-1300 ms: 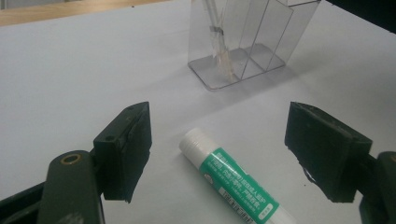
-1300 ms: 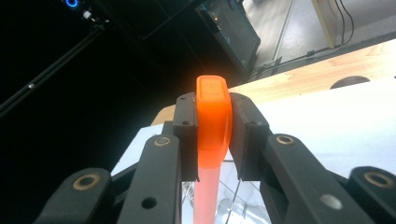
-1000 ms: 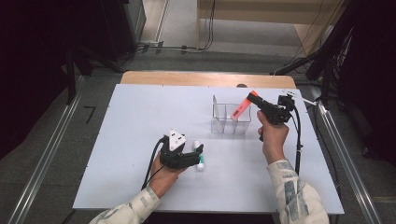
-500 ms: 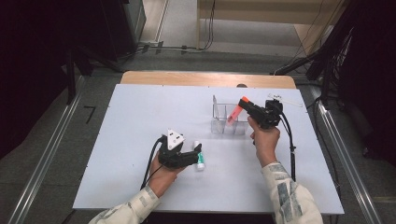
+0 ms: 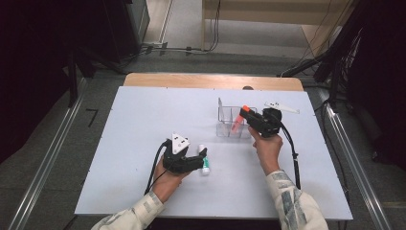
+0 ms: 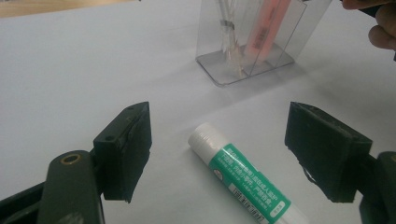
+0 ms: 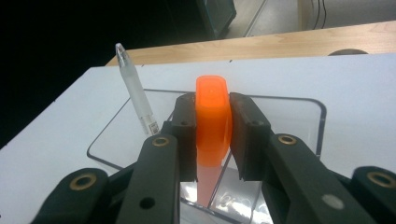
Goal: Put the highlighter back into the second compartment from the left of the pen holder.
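An orange marker [image 7: 213, 122] stands tilted with its lower end inside a clear plastic holder [image 5: 225, 128], and my right gripper [image 7: 212, 135] is shut on its upper part, seen also in the high view [image 5: 250, 116]. A clear pen [image 7: 135, 95] stands in the holder's left compartment. A white and green glue stick [image 6: 243, 182] lies flat on the white table between the jaws of my left gripper [image 6: 233, 158], which is open and rests low over it; the pads are apart from the stick. In the high view the glue stick [image 5: 204, 164] lies just right of that gripper [image 5: 200, 159].
The white table top [image 5: 143, 124] has a wooden edge [image 5: 210, 81] at the far side. The holder [image 6: 243, 46] stands beyond the glue stick in the left gripper view. Cables trail from both grippers toward the near edge. Dark floor and metal rails flank the table.
My right gripper has carried the orange marker leftward and down, from beside the holder until its lower end stands inside it. The left gripper and glue stick have stayed put.
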`<state>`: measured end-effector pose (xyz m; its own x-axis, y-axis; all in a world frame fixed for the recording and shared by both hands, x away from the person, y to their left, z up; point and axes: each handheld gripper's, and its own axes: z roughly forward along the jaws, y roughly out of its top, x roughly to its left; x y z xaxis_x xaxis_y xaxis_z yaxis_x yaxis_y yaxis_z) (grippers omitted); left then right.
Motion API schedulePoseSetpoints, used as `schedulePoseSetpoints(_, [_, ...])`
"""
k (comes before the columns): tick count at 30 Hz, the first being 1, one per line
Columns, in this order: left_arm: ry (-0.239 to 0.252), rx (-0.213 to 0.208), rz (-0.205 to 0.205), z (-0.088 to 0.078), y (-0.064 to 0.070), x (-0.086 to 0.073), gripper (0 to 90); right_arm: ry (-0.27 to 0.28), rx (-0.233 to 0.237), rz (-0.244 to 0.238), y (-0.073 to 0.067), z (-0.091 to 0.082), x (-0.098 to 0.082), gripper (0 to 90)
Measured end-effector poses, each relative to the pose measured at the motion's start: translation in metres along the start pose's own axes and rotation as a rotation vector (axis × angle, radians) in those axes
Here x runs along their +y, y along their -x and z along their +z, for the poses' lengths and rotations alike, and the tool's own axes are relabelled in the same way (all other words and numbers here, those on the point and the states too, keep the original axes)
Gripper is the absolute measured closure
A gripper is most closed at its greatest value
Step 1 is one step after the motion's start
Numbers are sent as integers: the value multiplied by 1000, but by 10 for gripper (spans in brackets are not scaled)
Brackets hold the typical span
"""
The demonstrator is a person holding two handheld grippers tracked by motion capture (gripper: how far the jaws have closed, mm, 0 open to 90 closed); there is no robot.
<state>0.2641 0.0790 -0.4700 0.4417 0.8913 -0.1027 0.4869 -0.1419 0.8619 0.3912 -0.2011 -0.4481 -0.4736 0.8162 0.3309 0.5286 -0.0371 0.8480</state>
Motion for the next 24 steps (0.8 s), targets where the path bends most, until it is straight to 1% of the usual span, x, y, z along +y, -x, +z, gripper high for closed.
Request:
schedulePoseSetpoints(3, [-1,1,-4,0,0,0,230,-9,-10,-15,-2,1,-2,705])
schedulePoseSetpoints(5, [-3,2,-7,0,-1,-1,230,-17,-8,-14,-2,1,-2,692])
schedulePoseSetpoints(8, [-4,5,-7,0,-2,-1,230,-12,-14,-32,-4,0,-3,677])
schedulePoseSetpoints(11, [-2,7,-11,0,-3,-1,230,-8,-18,-36,-3,-3,-2,657])
schedulePoseSetpoints(16, [-1,16,-17,0,-5,-1,230,5,-19,-31,0,-11,-1,600])
schedulePoseSetpoints(22, [0,30,-22,-2,-11,-2,230,21,-28,-55,1,-24,1,538])
schedulePoseSetpoints(24, [1,36,-23,-3,-13,-2,230,17,-28,-63,0,-28,1,511])
